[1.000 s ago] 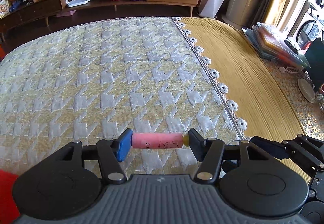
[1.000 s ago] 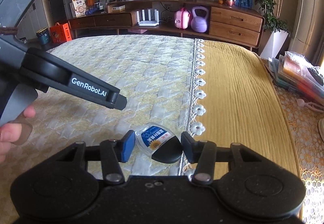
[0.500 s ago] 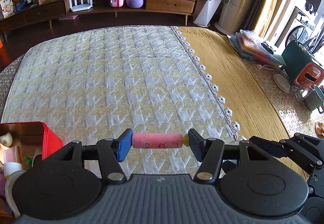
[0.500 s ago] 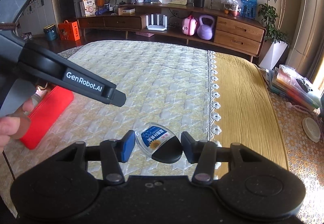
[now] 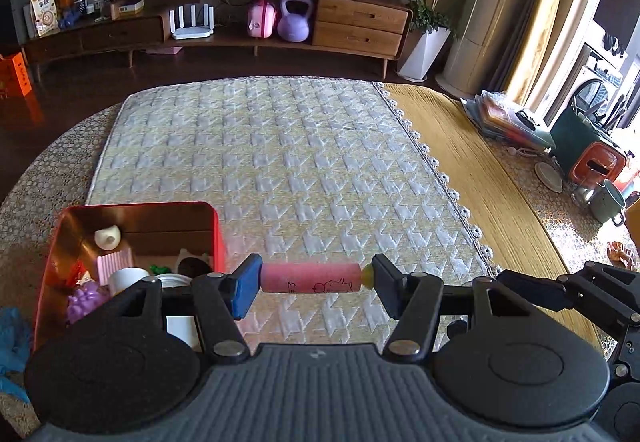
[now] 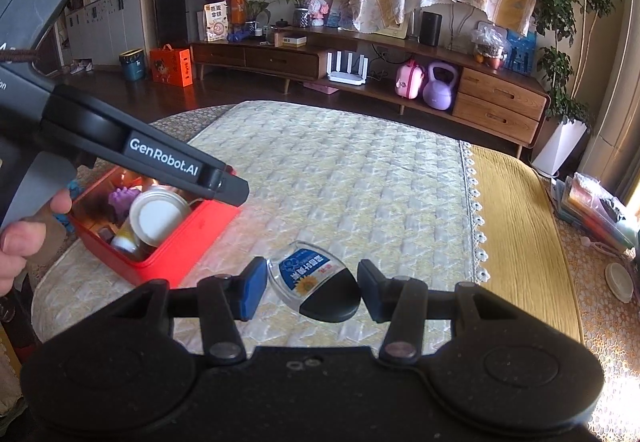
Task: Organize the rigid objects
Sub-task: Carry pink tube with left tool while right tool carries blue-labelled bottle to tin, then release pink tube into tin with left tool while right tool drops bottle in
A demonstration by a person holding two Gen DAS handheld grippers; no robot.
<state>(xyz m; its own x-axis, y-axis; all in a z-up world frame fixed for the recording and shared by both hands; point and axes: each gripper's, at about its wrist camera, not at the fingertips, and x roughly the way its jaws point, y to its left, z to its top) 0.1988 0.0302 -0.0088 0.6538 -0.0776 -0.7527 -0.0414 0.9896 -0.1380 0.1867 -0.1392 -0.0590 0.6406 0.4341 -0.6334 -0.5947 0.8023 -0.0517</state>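
Observation:
My left gripper is shut on a pink cylinder with small drawings and a yellow end, held end to end above the quilt. My right gripper is shut on a clear flat bottle with a blue label and a black cap. A red box with several small items inside sits on the quilt at the lower left of the left wrist view. The box also shows in the right wrist view, left of my right gripper, with the left gripper's body above it.
A houndstooth quilt covers the table, with a yellow cloth to its right. A green mug, an orange-lidded container and a stack of folders lie at the far right. A wooden sideboard stands behind.
Both grippers have lifted and pulled back with their objects still held. The red box has come into view at the left in both views.

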